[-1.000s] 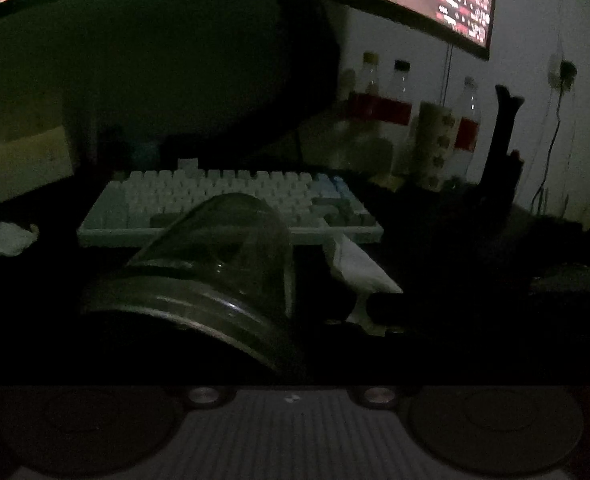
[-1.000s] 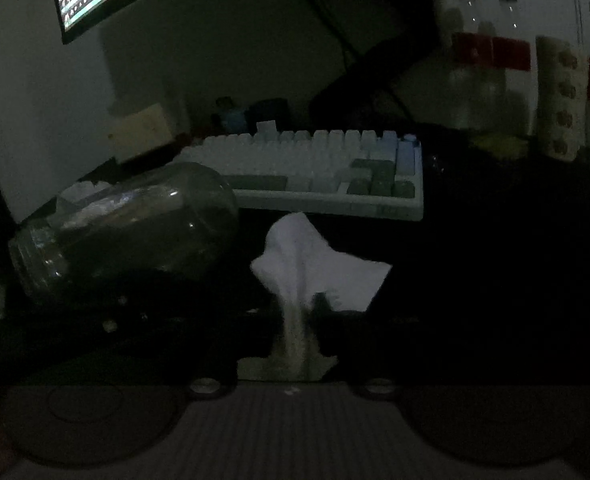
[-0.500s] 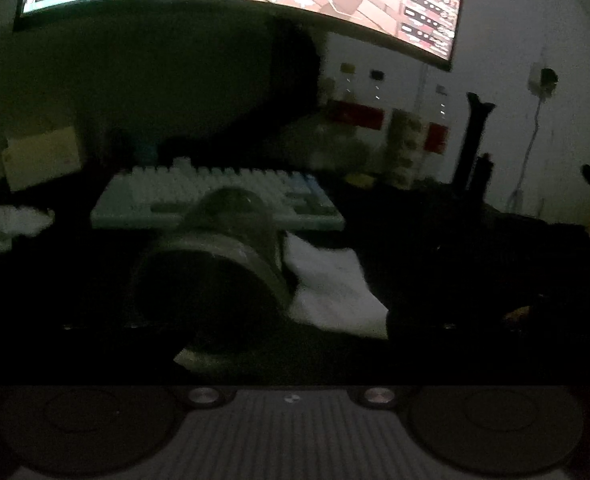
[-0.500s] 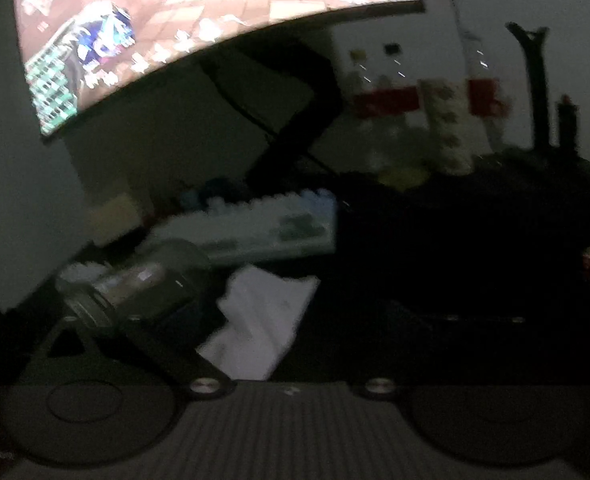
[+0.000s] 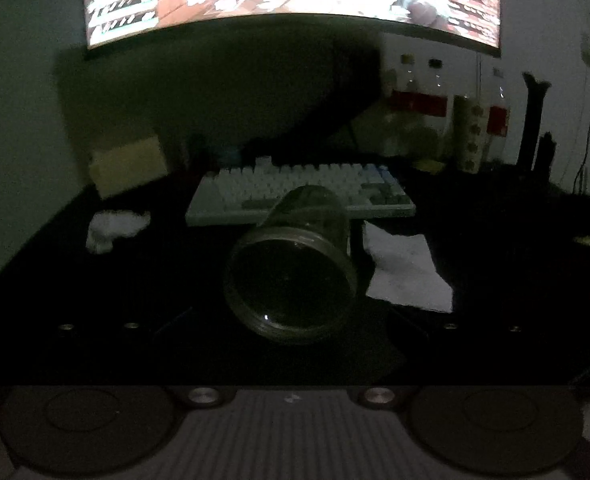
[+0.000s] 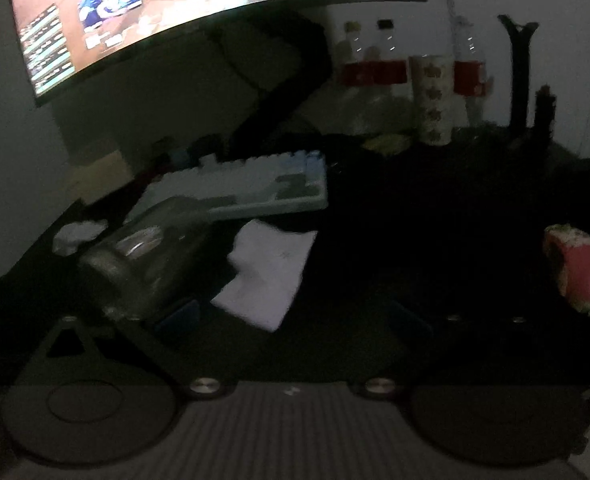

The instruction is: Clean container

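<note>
Nearest to me, both tongs seem spread and pinch nothing: in the right view I see blue pads (image 6: 179, 316) wide apart at the lower middle; in the left view the fingers are almost lost in the dark. Center of the left frame, the glass jar (image 5: 295, 268) lies on its side on the dark tabletop (image 5: 95, 300), mouth toward me, a white tissue (image 5: 407, 272) just at its right. Behind it stands the keyboard (image 5: 303, 192). I think the jar can roll if nudged, and the dim light makes a misjudged grip likely.
</note>
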A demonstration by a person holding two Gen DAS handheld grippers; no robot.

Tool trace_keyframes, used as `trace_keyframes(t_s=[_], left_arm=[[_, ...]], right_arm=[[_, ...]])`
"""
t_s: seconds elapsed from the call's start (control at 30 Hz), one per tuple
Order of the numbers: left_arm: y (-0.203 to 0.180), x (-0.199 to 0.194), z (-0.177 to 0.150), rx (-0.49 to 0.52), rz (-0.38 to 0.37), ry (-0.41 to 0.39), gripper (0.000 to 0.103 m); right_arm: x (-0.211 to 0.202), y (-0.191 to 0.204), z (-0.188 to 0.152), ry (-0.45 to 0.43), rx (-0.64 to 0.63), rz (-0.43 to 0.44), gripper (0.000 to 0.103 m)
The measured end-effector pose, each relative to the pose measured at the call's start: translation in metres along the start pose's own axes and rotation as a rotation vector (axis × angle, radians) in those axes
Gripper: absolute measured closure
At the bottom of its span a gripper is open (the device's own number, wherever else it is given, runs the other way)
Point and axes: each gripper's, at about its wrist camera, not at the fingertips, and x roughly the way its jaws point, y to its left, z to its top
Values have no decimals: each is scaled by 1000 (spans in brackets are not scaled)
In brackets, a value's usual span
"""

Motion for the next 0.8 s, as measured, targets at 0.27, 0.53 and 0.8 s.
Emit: trace_keyframes(t_s=[0.27, 0.53, 0.8], left_arm=[[6, -16, 11, -9, 19, 80, 0], [10, -30, 12, -20, -1, 67, 0], [8, -24, 10, -13, 0, 87, 0]], right_arm=[[-15, 15, -4, 43, -52, 28, 0], [-9, 14, -6, 83, -61, 23, 0], [-3, 12, -5, 105, -82, 37, 0]])
